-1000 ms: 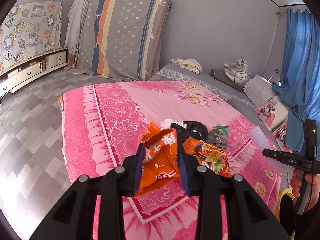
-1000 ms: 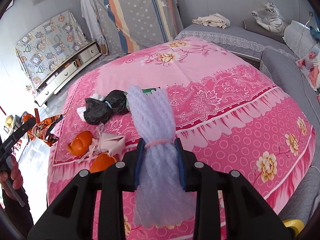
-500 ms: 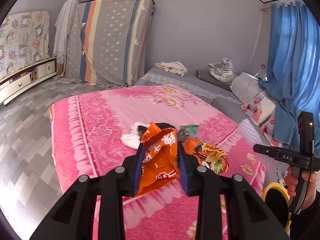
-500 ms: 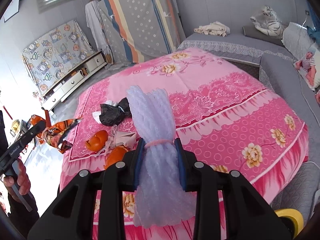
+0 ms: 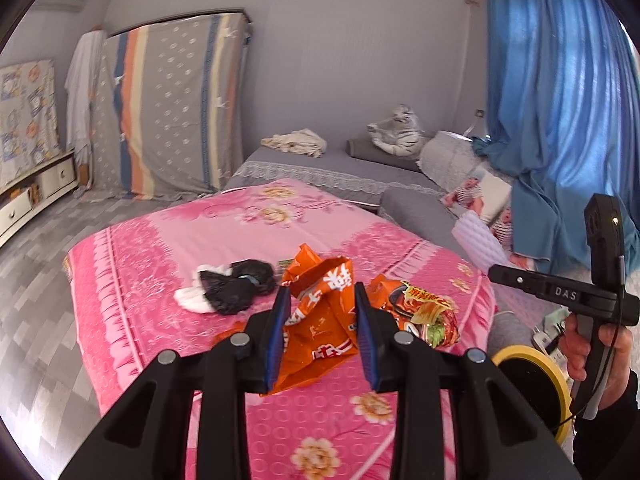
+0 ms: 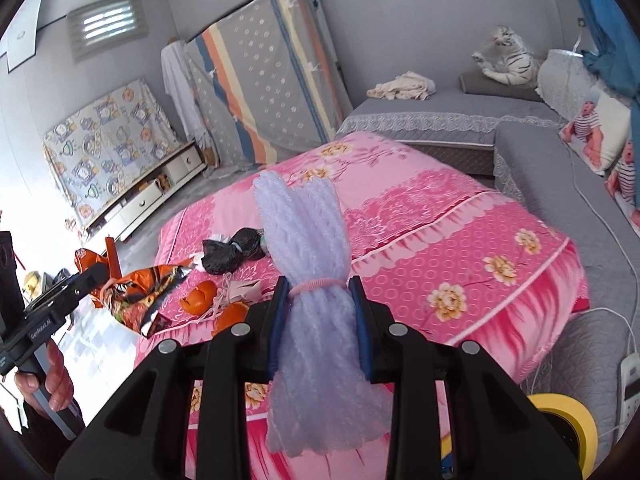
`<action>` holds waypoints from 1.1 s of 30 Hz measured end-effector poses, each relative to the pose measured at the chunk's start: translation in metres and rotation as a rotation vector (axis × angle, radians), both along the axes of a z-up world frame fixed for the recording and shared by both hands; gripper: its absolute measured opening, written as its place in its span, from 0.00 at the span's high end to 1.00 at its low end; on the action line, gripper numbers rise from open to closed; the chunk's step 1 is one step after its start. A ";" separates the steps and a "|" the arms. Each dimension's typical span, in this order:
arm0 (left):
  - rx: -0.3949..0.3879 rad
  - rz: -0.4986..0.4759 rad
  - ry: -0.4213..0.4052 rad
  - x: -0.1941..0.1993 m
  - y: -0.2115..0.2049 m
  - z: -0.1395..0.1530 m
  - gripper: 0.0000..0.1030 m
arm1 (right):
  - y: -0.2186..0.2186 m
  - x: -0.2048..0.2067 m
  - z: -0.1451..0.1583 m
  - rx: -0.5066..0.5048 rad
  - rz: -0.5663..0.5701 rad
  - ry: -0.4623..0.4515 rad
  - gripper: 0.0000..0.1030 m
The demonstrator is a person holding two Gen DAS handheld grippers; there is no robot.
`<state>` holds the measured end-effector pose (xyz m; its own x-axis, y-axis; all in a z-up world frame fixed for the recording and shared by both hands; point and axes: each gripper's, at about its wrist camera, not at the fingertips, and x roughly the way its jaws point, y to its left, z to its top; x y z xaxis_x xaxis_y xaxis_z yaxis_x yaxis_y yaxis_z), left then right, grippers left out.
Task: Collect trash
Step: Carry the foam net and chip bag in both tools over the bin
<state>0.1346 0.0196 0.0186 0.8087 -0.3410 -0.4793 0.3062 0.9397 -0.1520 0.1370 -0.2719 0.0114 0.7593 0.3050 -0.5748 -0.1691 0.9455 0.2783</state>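
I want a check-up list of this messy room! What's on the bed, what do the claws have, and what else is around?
Surface: pink flowered bedspread, trash bunched near one edge.
Job's things: orange snack wrapper in the left claw; white foam netting bundle in the right claw. On the bed: black bag, orange peels, crumpled paper.
Clutter: cream cloth and toy tiger on the grey sofa.
Claws: both shut on their trash.
Cables: white cord runs over the sofa to a power strip.
Surroundings: yellow-rimmed bin below the bed's corner, blue curtain, striped mattress against the wall.
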 end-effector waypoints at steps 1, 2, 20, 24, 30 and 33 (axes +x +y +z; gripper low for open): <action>0.002 -0.014 -0.005 -0.002 -0.006 0.002 0.71 | -0.006 -0.005 0.002 0.005 -0.013 -0.008 0.73; 0.003 -0.027 -0.008 -0.003 -0.011 0.003 0.71 | -0.011 -0.009 0.004 0.008 -0.023 -0.013 0.73; 0.041 -0.254 -0.051 -0.024 -0.107 0.017 0.71 | -0.106 -0.075 0.006 0.063 -0.251 -0.056 0.73; 0.044 -0.295 -0.053 -0.030 -0.124 0.016 0.71 | -0.125 -0.089 0.000 0.077 -0.300 -0.050 0.73; 0.048 -0.357 -0.047 -0.033 -0.151 0.012 0.71 | -0.147 -0.108 -0.008 0.095 -0.366 -0.039 0.73; 0.043 -0.394 -0.033 -0.033 -0.166 0.007 0.71 | -0.160 -0.119 -0.016 0.093 -0.414 -0.028 0.72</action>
<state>0.1016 -0.1467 0.0258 0.6350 -0.6086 -0.4758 0.6490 0.7544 -0.0987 0.0181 -0.4321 -0.0050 0.8433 0.0204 -0.5370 0.2112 0.9063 0.3661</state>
